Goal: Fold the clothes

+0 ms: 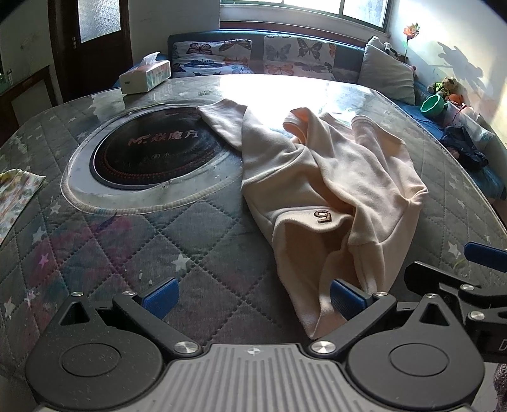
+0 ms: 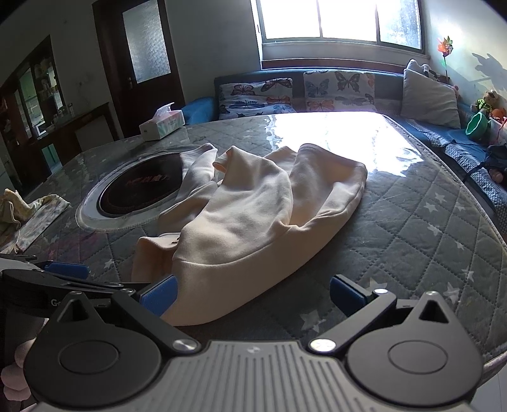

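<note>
— Top [image 2: 253,202]'s crumpled on the table [image 2: 412,228], by the hob [image 1: 149,152]. Soft, floppy, looks light.
— Both grippers [image 1: 253,299] [image 2: 253,296] gape wide, empty. I'd pinch the near hem corners.

Bright window [image 2: 340,19] behind butterfly-cushioned sofa [image 2: 298,92]; dark wooden door [image 2: 139,54] left; sun glare on quilted table [image 2: 412,222].
</note>
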